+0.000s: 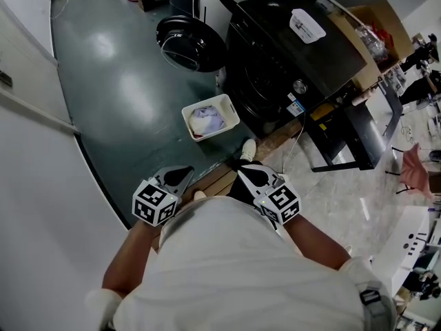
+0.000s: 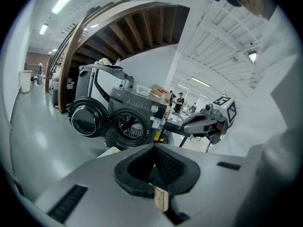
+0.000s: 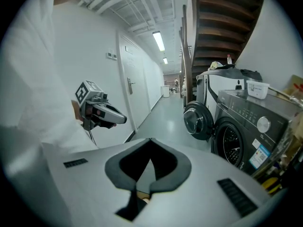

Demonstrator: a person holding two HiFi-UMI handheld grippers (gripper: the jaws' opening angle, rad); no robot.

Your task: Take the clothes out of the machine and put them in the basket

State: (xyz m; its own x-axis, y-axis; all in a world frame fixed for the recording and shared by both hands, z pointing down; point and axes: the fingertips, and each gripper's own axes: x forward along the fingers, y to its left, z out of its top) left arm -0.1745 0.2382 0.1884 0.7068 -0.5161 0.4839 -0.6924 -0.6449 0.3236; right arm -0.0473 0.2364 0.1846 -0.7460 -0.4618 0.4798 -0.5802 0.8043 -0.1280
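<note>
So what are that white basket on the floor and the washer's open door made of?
The basket looks like white moulded plastic: it has thin, smooth walls and a rolled rim. The door seems to be a dark, glossy plastic ring around a bowl-shaped window. The window's sheen and reflections suggest glass, though clear plastic can't be ruled out.

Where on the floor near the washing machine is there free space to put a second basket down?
The green floor is bare left of the basket, between the white wall and the open door. Right of the washing machine it is crowded: black frame legs and a cardboard box.
</note>
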